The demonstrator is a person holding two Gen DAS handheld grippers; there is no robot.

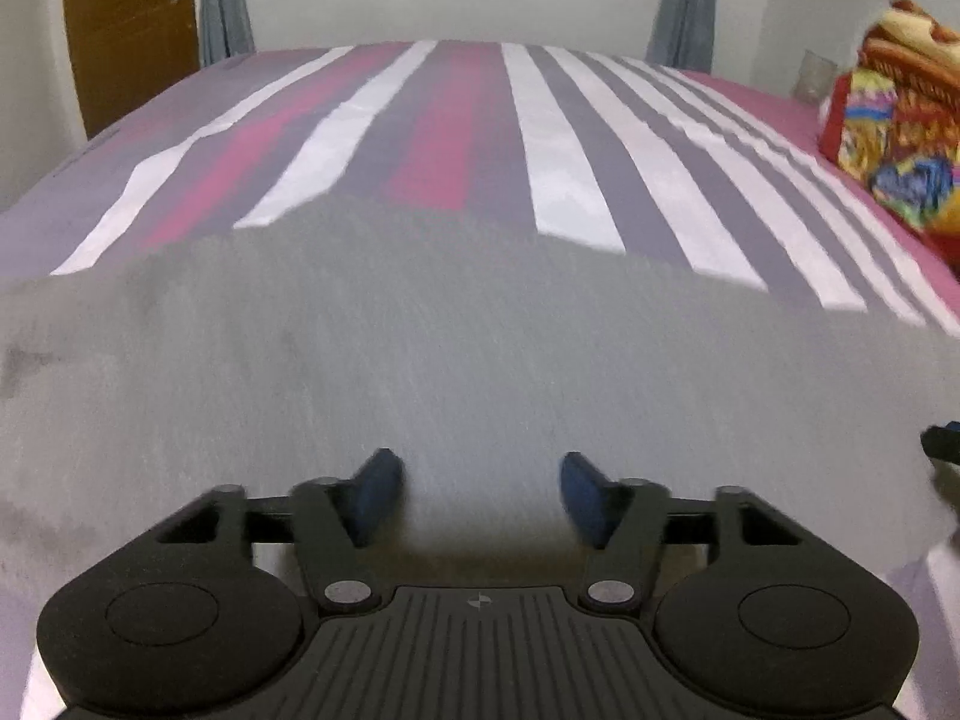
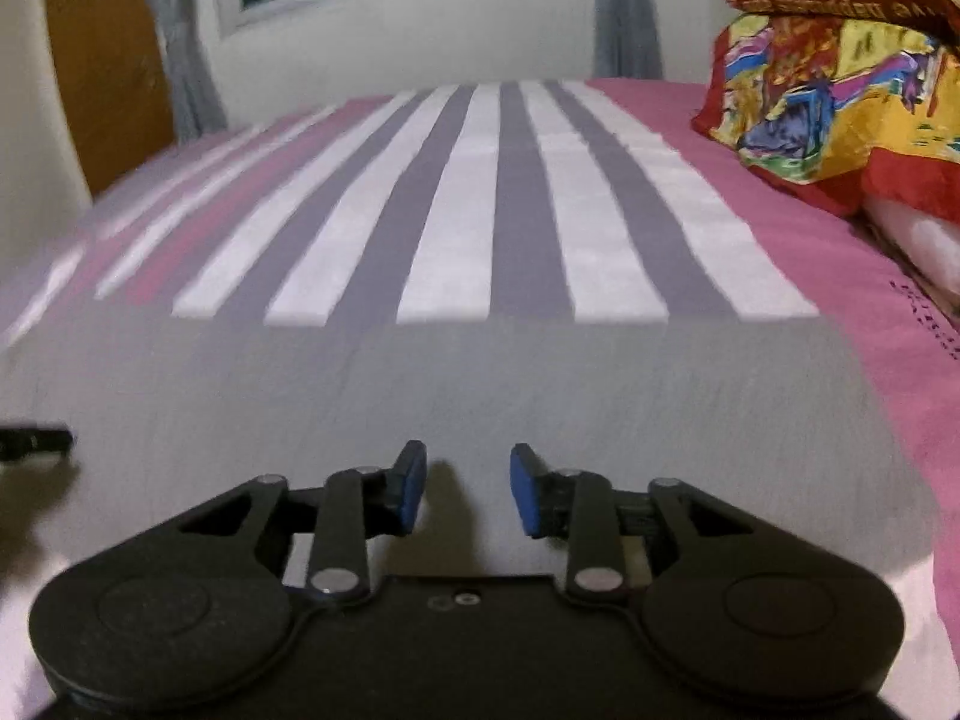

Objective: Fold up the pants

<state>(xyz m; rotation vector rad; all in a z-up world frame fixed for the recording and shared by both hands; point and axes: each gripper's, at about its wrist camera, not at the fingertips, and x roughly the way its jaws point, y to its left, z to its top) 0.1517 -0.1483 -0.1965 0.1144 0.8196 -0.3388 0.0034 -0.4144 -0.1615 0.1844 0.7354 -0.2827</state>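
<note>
Over on the left, a brown wooden door point(image 1: 129, 30) stands beyond the bed, with a grey curtain point(image 1: 222, 6) hanging beside it. The left gripper point(image 1: 480, 495) hovers over the grey pants point(image 1: 480, 360), its blue pads point(image 1: 375, 495) set wide apart with only flat cloth showing in the gap, nothing pinched. The pants lie spread across the near end of the bed, on a striped bedsheet point(image 1: 558, 150) of white, grey and pink bands that runs away toward the far wall. Moving across, the right gripper point(image 2: 468, 489) sits low over the same grey fabric, its pads point(image 2: 522, 489) parted more narrowly, the gap between them empty of any fold; whether the tips touch the cloth I can't tell. A dark tip of the left gripper pokes in at the left edge of the right wrist view. On the far right, a bright, multicoloured pile of bedding point(image 2: 840, 90) rests on the pink edge of the sheet, well apart from the pants.
</note>
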